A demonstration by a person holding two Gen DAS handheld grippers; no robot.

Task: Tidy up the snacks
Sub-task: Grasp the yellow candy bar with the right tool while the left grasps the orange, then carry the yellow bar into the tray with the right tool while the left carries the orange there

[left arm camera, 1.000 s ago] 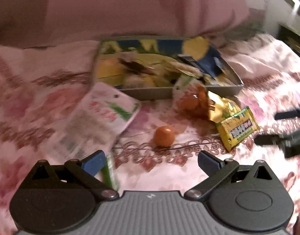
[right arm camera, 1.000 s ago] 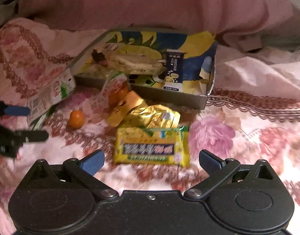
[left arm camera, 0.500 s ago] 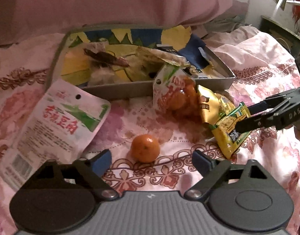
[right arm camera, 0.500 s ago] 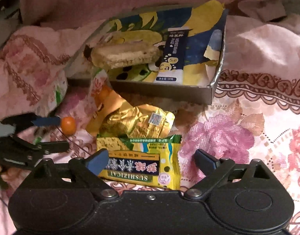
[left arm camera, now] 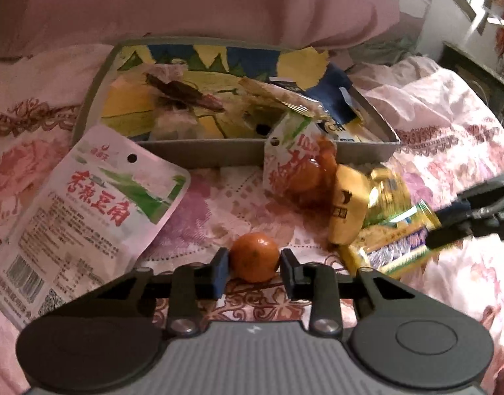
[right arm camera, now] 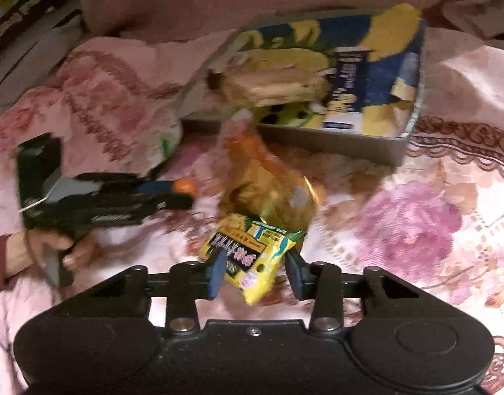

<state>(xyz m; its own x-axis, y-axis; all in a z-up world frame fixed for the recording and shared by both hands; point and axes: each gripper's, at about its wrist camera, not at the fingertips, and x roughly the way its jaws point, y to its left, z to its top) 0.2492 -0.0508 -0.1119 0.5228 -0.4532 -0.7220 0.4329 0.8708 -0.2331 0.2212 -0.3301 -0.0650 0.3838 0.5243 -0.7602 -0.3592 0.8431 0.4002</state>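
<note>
Left gripper (left arm camera: 254,265): jaws closing, both pads touching the sides of a small orange (left arm camera: 255,256) that rests on the floral bedspread (left arm camera: 449,131). Right gripper (right arm camera: 254,268): jaws closing on a yellow snack packet (right arm camera: 252,256), which is between the pads and crumpled. Beyond lie a gold packet (left arm camera: 347,210), a bag of orange fruit (left arm camera: 301,168) and a white pouch (left arm camera: 87,217). Farthest, an open box (left arm camera: 199,154) holds more snacks.

left hand-held gripper (left arm camera: 254,268) closing, right hand-held gripper (right arm camera: 256,271) closing
</note>
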